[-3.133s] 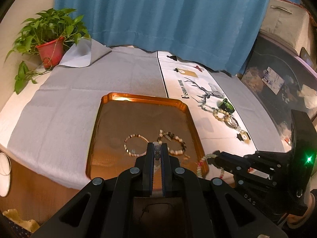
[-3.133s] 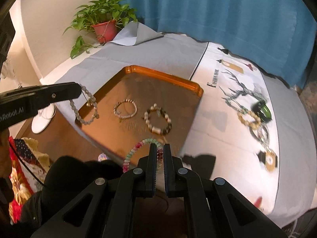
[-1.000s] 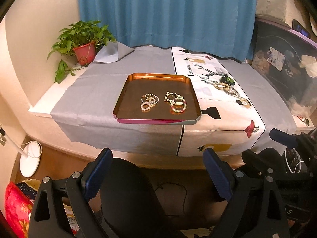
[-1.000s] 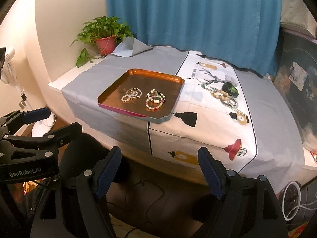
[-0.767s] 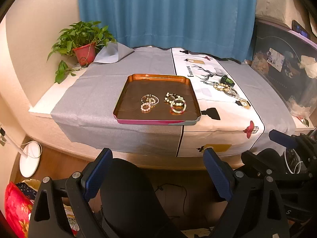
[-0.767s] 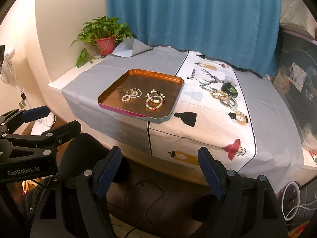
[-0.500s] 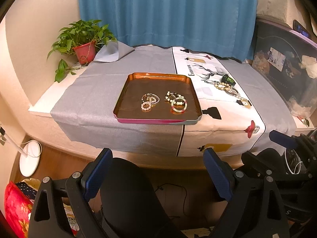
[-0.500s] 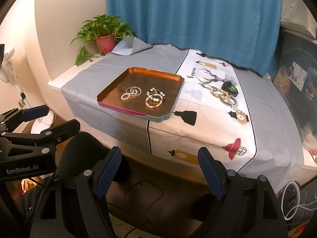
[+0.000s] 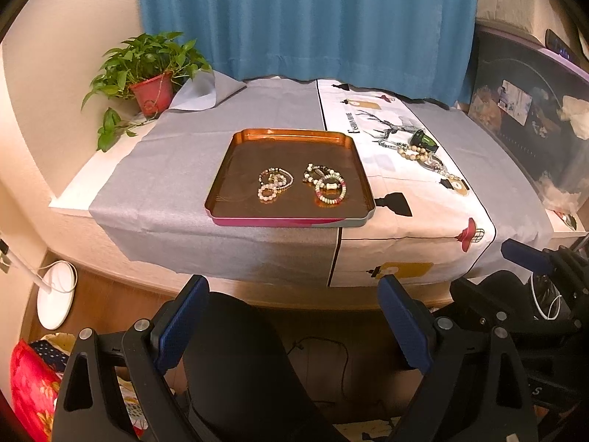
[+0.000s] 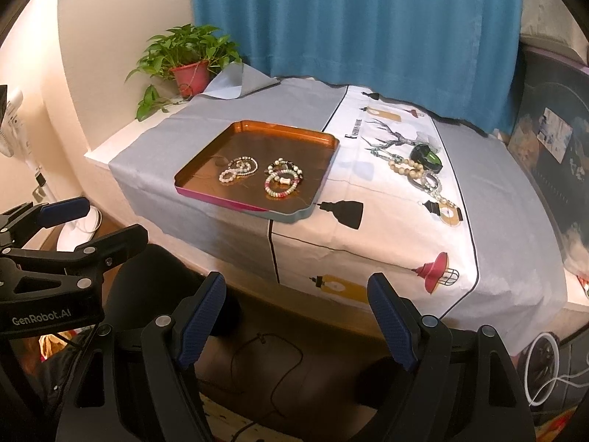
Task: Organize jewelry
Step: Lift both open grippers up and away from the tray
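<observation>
A copper tray [image 9: 291, 135] [image 10: 254, 206] sits on the cloth-covered table near its front edge. Several beaded bracelets lie in it: a pale cluster [image 9: 274, 183] [image 10: 237, 168] on the left and a coloured cluster [image 9: 327, 184] [image 10: 283, 178] on the right. More bracelets and a green bangle [image 9: 423, 143] [image 10: 425, 158] lie on the white runner to the right of the tray. My left gripper [image 9: 291, 324] and right gripper [image 10: 294, 316] are both wide open and empty, held low and well back from the table. The left gripper also shows at the left of the right wrist view [image 10: 73, 221].
A potted plant [image 9: 151, 73] [image 10: 189, 59] stands at the table's back left corner. A blue curtain [image 9: 305, 18] hangs behind. A white fan base [image 9: 55, 298] stands on the floor at left. Storage boxes [image 9: 533, 118] stand at right.
About three seconds ago each gripper was shut on a bracelet over the tray. Those bracelets now lie in the tray, both grippers are open and pulled far back. Nothing has moved in the last second.
</observation>
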`<state>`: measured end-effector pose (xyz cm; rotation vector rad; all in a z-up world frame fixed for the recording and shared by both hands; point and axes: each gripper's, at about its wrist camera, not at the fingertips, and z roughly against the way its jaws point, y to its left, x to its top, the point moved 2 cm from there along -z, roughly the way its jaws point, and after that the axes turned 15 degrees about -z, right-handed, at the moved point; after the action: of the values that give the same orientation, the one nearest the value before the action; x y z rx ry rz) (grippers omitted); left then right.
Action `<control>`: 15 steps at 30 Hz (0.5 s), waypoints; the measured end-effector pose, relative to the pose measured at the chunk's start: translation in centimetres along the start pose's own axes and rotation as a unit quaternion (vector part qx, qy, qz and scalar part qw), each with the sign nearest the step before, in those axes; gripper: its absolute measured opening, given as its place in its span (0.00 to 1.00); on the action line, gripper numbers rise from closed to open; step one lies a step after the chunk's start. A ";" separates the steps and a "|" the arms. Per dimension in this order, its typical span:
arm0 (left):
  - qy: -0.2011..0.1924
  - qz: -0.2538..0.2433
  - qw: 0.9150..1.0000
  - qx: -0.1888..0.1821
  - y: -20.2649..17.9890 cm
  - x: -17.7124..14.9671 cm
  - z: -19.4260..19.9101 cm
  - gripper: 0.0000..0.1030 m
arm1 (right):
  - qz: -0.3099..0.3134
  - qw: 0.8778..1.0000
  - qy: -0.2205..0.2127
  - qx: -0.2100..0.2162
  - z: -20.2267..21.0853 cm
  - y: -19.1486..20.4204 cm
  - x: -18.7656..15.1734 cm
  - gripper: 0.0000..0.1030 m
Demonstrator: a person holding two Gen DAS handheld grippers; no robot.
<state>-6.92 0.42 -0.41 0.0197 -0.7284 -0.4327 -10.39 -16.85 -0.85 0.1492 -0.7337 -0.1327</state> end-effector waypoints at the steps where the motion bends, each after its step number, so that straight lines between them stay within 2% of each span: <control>1: 0.001 -0.001 1.000 0.000 -0.1 0.0 -0.1 0.88 | -0.001 1.000 0.002 -0.001 -0.1 -0.1 0.0 0.77; 15: 0.023 -0.021 1.000 0.002 -1.3 1.0 -1.5 0.88 | -0.028 0.999 0.017 -0.003 -1.9 -2.1 0.4 0.77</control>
<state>-5.77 -1.38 -1.15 0.0484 -0.6850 -0.4699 -8.96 -18.83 -2.38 0.1662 -0.6956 -0.1846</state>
